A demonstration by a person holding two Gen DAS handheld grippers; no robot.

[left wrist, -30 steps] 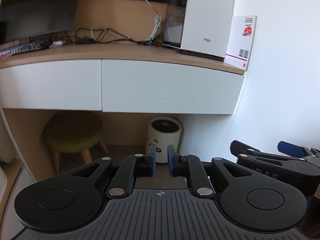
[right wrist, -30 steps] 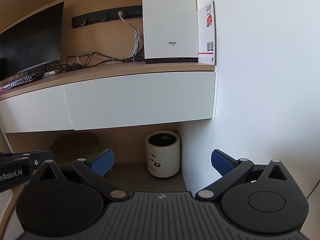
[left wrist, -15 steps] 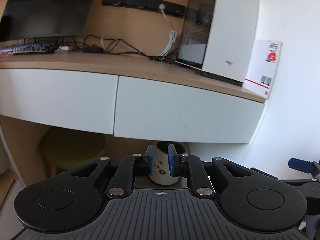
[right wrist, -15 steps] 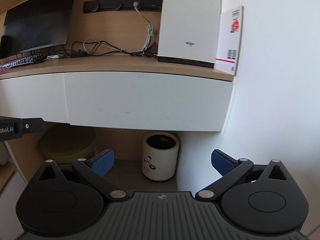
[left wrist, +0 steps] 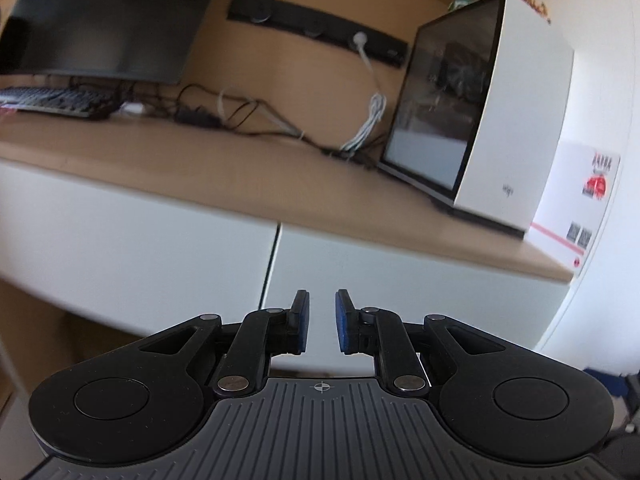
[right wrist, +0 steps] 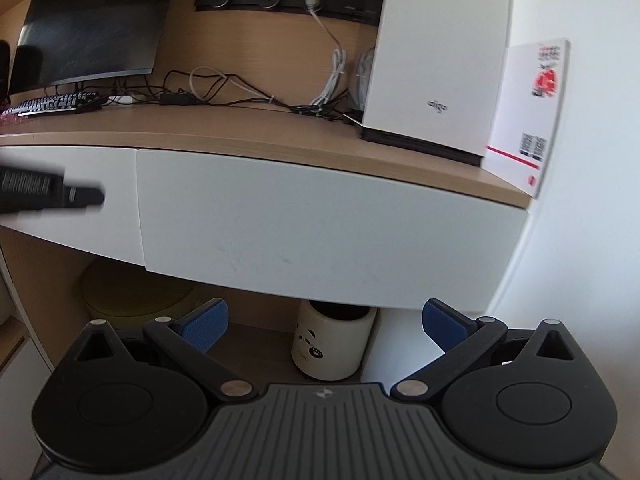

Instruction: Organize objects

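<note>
Blue pads on my left gripper (left wrist: 322,322) stand nearly together with only a narrow slit between them and nothing in it; I read that as clenched and empty. My right gripper (right wrist: 325,326) has its pads spread wide, also empty, presumably ready to take something. Both point at the white drawer fronts (right wrist: 320,224) under the wooden desk (left wrist: 200,160), neither touching them. Which things are to be organised I cannot tell yet; candidates are on or under the desk. Below the right drawer, on the floor, a cream bin with a panda face (right wrist: 332,344) sits framed between the right pads but well beyond them, with a green stool (right wrist: 136,292) to its left. On the desktop: white computer case (left wrist: 492,120) at the far right by the wall, likely parked near the wall sockets, a cable tangle (right wrist: 224,92), keyboard (left wrist: 48,100) and monitor (left wrist: 104,16) to the left.
</note>
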